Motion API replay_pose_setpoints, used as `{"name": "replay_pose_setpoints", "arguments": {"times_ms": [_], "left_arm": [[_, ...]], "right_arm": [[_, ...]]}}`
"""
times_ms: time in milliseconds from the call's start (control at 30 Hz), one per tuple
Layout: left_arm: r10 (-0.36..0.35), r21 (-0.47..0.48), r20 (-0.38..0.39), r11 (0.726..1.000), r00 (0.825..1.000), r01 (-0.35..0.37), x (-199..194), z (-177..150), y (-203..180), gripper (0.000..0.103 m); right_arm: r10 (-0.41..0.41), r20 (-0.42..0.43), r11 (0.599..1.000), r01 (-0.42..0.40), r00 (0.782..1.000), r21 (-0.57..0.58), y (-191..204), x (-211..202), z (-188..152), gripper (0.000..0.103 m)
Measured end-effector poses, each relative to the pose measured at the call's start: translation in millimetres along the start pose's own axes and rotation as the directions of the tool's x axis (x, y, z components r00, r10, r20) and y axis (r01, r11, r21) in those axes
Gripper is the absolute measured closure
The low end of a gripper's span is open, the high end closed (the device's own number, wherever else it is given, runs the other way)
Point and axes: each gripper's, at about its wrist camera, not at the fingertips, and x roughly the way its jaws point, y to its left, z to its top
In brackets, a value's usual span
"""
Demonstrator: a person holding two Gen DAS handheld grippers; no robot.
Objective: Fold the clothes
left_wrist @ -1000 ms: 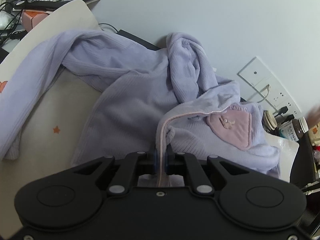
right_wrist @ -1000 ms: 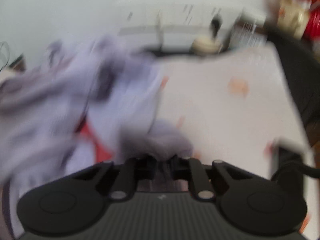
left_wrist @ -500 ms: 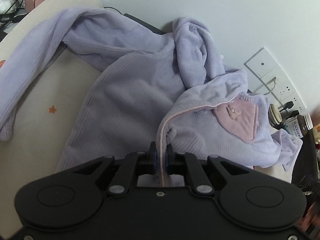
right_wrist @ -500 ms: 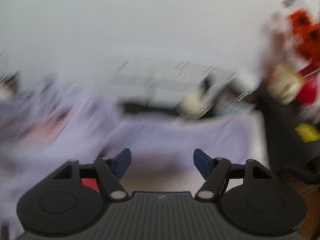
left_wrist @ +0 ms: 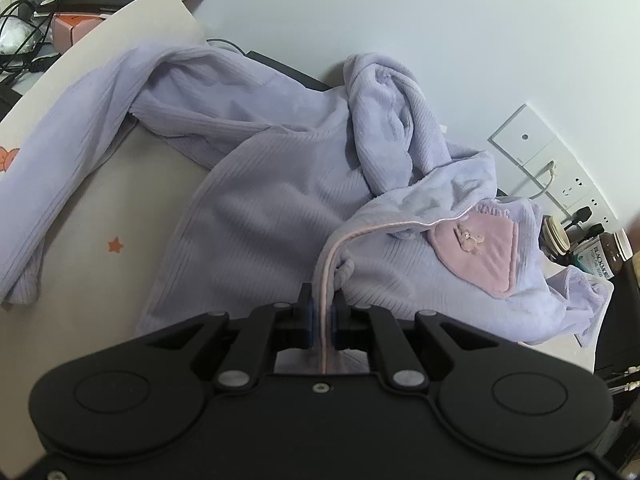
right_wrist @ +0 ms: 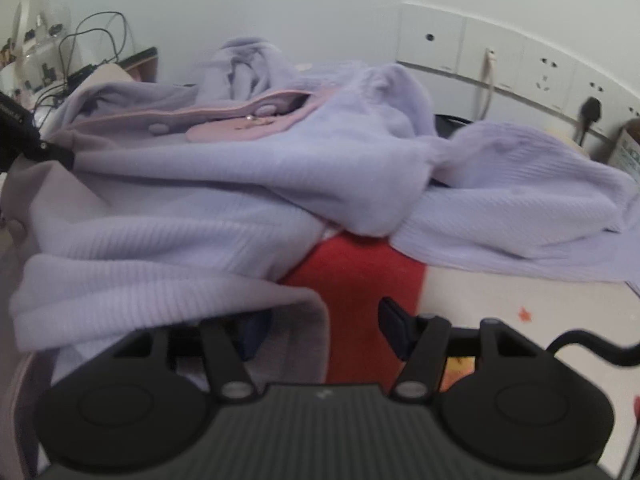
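The left gripper (left_wrist: pixel 321 316) is clamped on the pink-trimmed edge of the lilac garment (left_wrist: pixel 280 200). The right gripper (right_wrist: pixel 320 326) stands wide, jaws empty, a garment fold draped over its left finger. The garment lies crumpled on the table (left_wrist: pixel 100 216). Beyond it stand jars (left_wrist: pixel 610 246), wall sockets (right_wrist: pixel 540 76) and cables (left_wrist: pixel 24 28).

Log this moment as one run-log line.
step: fold clothes | left gripper: shut on pink hem of lilac jacket | right gripper: open, low beside jacket edge | jacket: crumpled, unfolded
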Motion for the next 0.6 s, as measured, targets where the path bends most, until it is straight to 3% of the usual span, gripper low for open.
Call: {"name": "replay_pose_setpoints", "arguments": {"times_ms": [67,100,167,267,300,400,467,533,600], "left_arm": [[-0.006,0.006,0.003,1.000,1.000,0.006,-1,0,0,0.095],[-0.010,0.004,0.005,1.000,1.000,0.010,-2,0,0,0.095],[-0.015,-0.003,0.006,1.000,1.000,0.015,-2,0,1,0.095],[-0.017,-0.005,0.001,1.000,1.000,0.017,-1,1,2,0.095],[-0.017,-0.004,-0.001,1.000,1.000,0.017,-1,2,2,0.095],[-0.020,0.014,-0.010,1.000,1.000,0.020,1,2,-1,0.095],[-0.024,0.029,-0.021,0.999,0.999,0.024,4,1,-4,0.095],[-0.036,0.039,-0.037,0.999,0.999,0.038,8,-1,-9,0.095],[-0.064,0.050,-0.064,0.996,0.996,0.067,13,-3,-16,0.095]], "right_arm": [[0.020,0.000,1.000,-0.020,1.000,0.002,-1,6,0,0.051],[0.047,-0.003,0.999,-0.047,0.999,0.015,-3,8,0,0.066],[0.080,-0.005,0.995,-0.080,0.997,0.053,-5,9,-3,0.075],[0.089,-0.004,0.992,-0.088,0.996,0.095,-6,5,-6,0.096],[0.073,0.009,0.991,-0.073,0.997,0.109,-7,1,-8,0.098],[-0.031,0.052,0.990,0.024,0.998,0.141,-10,-18,-16,0.099],[-0.132,0.092,0.978,0.114,0.987,0.173,-14,-40,-22,0.099],[-0.245,0.136,0.951,0.211,0.960,0.225,-19,-69,-29,0.099],[-0.359,0.166,0.910,0.304,0.919,0.283,-23,-102,-37,0.100]]}}
